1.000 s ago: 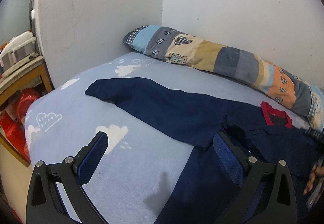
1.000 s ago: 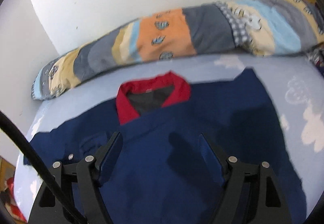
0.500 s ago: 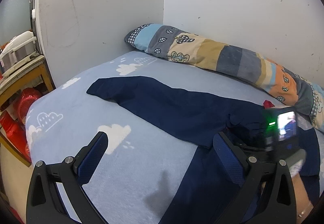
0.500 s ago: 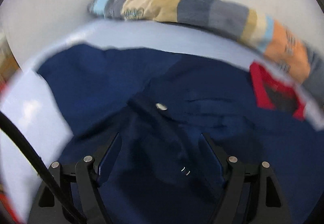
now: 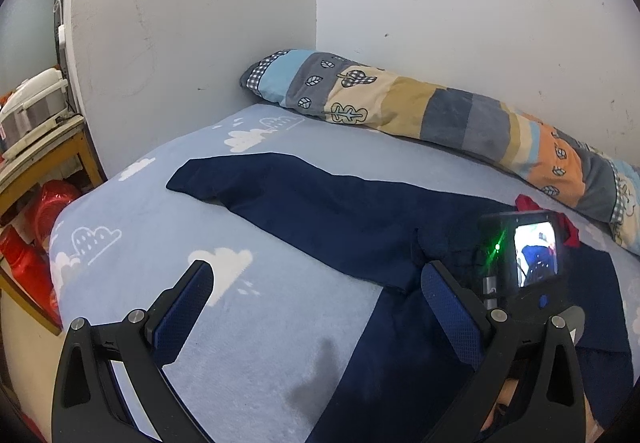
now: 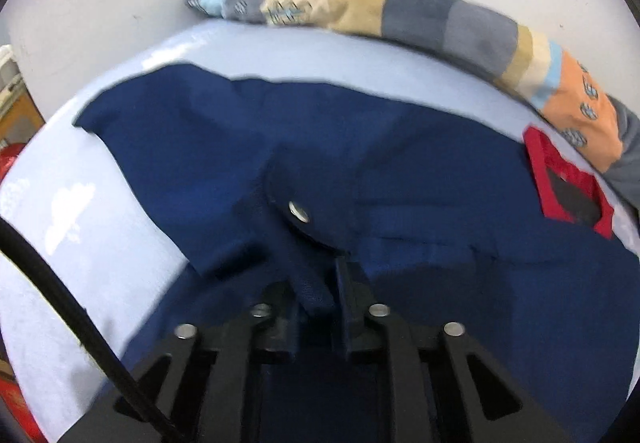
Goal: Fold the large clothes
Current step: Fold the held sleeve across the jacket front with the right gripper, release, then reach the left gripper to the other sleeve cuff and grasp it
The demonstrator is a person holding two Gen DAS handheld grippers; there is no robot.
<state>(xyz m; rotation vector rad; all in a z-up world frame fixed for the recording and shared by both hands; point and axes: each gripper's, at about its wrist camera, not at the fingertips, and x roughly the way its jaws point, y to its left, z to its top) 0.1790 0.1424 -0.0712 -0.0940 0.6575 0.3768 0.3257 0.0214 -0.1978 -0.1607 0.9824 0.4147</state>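
Observation:
A navy jacket (image 5: 340, 211) with a red collar (image 5: 524, 201) lies spread on the bed, one sleeve (image 5: 224, 179) reaching left. My left gripper (image 5: 316, 271) hovers open over the sheet at the jacket's left edge, with nothing between its fingers. In the right wrist view the jacket (image 6: 400, 163) fills the middle, its collar (image 6: 560, 171) at far right. My right gripper (image 6: 318, 279) is closing, and its jaws pinch a raised fold of navy cloth just below a metal snap (image 6: 299, 211). The right gripper's camera body (image 5: 520, 255) shows beside my left gripper's right finger.
A light blue bed sheet (image 5: 160, 243) with white clouds lies under the jacket. A long patchwork pillow (image 5: 440, 115) lies against the back wall. White walls meet at the bed's far corner. A wooden shelf (image 5: 60, 151) with an appliance stands left, red bags (image 5: 52, 199) beneath it.
My right gripper swung from the collar side over to the jacket's left part, came down, and its jaws narrowed onto a fold of cloth. Its camera body entered the left wrist view. The left gripper stayed put.

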